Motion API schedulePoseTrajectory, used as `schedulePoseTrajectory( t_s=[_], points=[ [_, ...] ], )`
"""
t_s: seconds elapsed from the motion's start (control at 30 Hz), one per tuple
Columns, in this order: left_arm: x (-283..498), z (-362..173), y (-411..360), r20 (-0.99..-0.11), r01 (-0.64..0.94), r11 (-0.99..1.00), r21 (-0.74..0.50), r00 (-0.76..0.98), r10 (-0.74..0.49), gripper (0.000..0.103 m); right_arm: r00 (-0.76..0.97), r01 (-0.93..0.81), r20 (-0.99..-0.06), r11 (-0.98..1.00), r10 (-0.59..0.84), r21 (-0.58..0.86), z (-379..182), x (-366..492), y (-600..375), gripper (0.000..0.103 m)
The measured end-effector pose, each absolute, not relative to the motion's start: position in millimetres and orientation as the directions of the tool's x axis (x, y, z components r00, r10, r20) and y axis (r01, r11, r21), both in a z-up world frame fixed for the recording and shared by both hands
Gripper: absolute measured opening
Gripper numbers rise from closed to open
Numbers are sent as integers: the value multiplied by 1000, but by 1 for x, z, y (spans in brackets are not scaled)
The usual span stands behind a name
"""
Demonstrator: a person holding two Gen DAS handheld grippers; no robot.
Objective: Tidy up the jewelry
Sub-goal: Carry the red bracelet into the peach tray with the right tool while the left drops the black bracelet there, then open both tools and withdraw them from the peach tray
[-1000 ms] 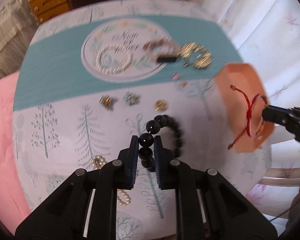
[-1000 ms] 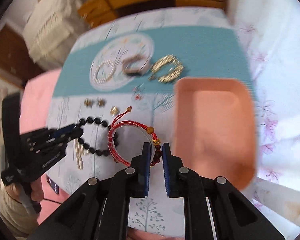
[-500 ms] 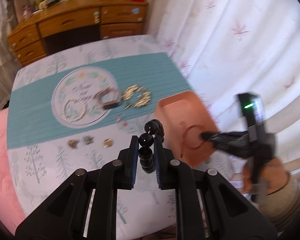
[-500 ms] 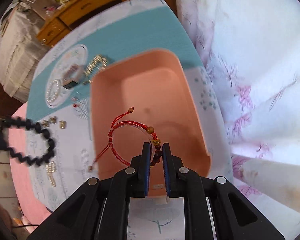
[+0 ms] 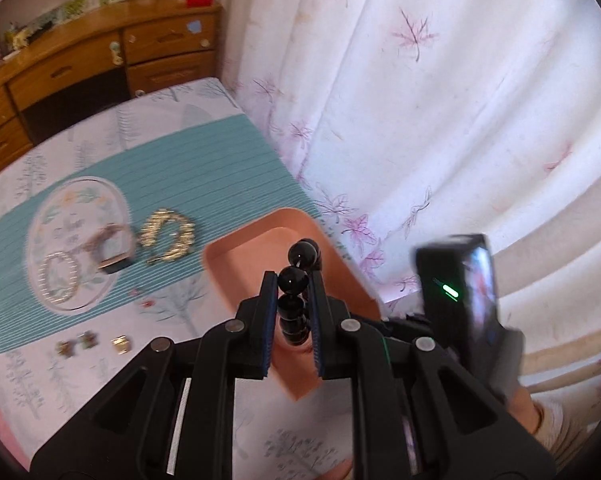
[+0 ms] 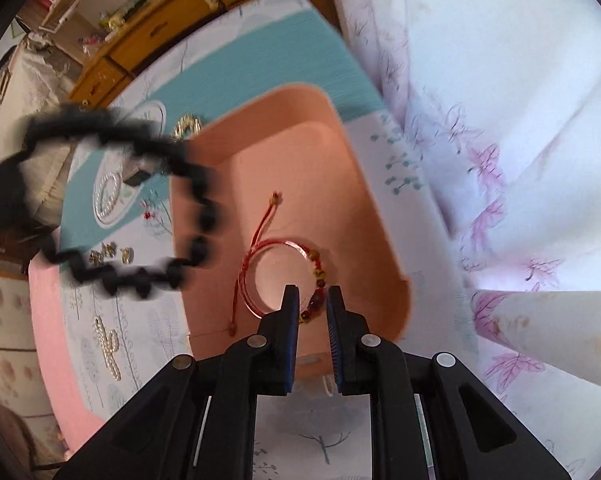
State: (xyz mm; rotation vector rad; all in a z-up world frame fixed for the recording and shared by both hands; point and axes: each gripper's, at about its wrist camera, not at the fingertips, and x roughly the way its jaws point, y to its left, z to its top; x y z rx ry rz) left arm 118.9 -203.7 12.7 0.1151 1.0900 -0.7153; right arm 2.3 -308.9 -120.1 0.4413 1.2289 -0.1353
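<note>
Left hand-held gripper (image 5: 293,280) pinches a black bead bracelet (image 5: 296,276) between its pads; the strand hangs above the near end of the peach tray (image 5: 236,256). In the right wrist view that bracelet (image 6: 132,208) shows as a blurred loop over the tray's left rim.

Right hand-held gripper (image 6: 313,300) sits low inside the tray (image 6: 364,208); its jaws have just been opening, a narrow gap now, with the beaded part of the red cord bracelet (image 6: 284,268) between them. The cord loop lies on the tray floor; pads seem clear of the beads.

On the bench (image 5: 204,168): gold chain bracelet (image 5: 168,236), pearl ring (image 5: 58,280) on the round mat, three small earrings (image 5: 92,342), pearl strand (image 6: 108,344) near the front edge
</note>
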Motion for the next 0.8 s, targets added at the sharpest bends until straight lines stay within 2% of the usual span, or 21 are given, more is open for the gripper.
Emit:
schedulePoseTrajectory(
  t_s=[0.13,0.33,0.57,0.8],
  points=[
    [131,-21,-232,-844,587,767,-257,250,-474,12,411,363,-910,904,61,224,-105,-15,-312,15],
    [143,-62,-255,-874,583,778,-233,225,-430,13,433,375,-900,899,45,225,-99,-32,-322,15],
    [150,-83,-243,-912,556,823,-115,270,-310,13,434,372,-900,903,37,216,-97,-35,-322,15],
    [144,-94,-226,-926,537,836,-115,246,-285,13,432,353,-901,911,42,212,-100,-31,-311,15]
  ],
)
